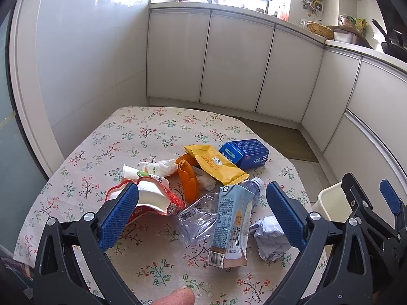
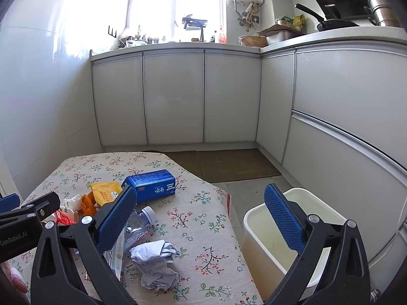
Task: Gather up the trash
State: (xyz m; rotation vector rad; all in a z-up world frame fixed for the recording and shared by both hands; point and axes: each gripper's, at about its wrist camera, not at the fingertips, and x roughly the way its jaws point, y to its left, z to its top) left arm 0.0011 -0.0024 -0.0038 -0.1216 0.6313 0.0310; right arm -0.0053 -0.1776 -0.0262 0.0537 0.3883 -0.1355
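Note:
Trash lies in a heap on the floral table (image 1: 142, 137): a milk carton (image 1: 230, 226), a crushed clear bottle (image 1: 203, 213), crumpled paper (image 1: 271, 236), a red wrapper (image 1: 152, 200), orange peel (image 1: 188, 180), a yellow packet (image 1: 216, 164), a paper cup (image 1: 134, 172) and a blue box (image 1: 244, 152). My left gripper (image 1: 203, 218) is open above the carton and bottle. My right gripper (image 2: 201, 218) is open and empty over the table's right edge, beside the cream bin (image 2: 318, 208). The paper (image 2: 156, 261), bottle (image 2: 142, 221) and blue box (image 2: 150, 185) show in the right wrist view.
The cream bin (image 1: 333, 203) stands on the floor right of the table. White kitchen cabinets (image 2: 173, 96) line the back and right. A brown mat (image 2: 229, 162) lies on the floor beyond the table. The right gripper shows at the left wrist view's right edge (image 1: 368, 203).

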